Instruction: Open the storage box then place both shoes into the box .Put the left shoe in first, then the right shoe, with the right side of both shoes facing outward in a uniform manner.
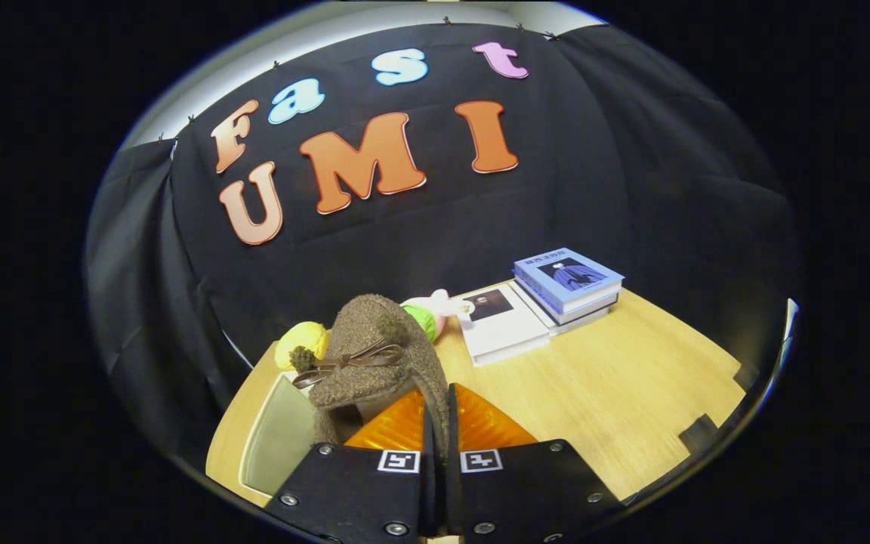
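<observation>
A brown fuzzy shoe (374, 351) with a thin brown bow and small pompoms hangs toe-up between my fingers, lifted above the table. My gripper (439, 423) is shut on the shoe's edge, the two fingers pressed close together with a strip of the brown fabric pinched between them. Below and to the left of the shoe lies the storage box (276, 438), its pale translucent wall showing beside the table's near left corner. Whether the box is open I cannot tell, and its inside is hidden by the shoe and my fingers.
A wooden table (601, 393) stretches ahead and right. Two stacked blue books (567, 283) and a white book (499, 321) lie at the back. A yellow ball (300, 341) and a green and pink soft toy (431, 310) sit behind the shoe.
</observation>
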`<act>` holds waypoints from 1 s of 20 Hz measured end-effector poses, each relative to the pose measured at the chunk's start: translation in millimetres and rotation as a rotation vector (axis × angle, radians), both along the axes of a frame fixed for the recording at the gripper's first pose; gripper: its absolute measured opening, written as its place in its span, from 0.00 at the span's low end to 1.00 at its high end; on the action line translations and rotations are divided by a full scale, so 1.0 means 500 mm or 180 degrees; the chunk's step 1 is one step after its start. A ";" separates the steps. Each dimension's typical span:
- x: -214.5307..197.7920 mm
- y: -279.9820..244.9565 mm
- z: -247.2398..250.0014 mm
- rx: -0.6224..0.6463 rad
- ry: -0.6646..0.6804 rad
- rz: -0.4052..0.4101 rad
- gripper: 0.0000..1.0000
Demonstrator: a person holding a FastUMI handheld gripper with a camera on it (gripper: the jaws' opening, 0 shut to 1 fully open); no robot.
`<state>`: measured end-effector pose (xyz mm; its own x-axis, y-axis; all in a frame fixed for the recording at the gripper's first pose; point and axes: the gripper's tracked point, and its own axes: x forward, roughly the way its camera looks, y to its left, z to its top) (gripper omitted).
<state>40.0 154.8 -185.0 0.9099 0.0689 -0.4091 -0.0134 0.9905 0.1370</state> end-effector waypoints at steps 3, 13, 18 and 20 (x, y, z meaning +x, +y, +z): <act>0.000 0.052 -0.011 -0.0044 0.0036 0.0104 0.05; 0.013 0.149 -0.107 -0.0051 0.0346 0.0192 0.05; 0.020 0.123 -0.136 -0.0292 0.0374 0.0029 0.08; 0.017 0.134 -0.135 -0.0276 0.0379 0.0066 0.18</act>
<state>48.4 221.6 -252.4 0.8533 0.0471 -0.5193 -0.0229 0.9983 0.0529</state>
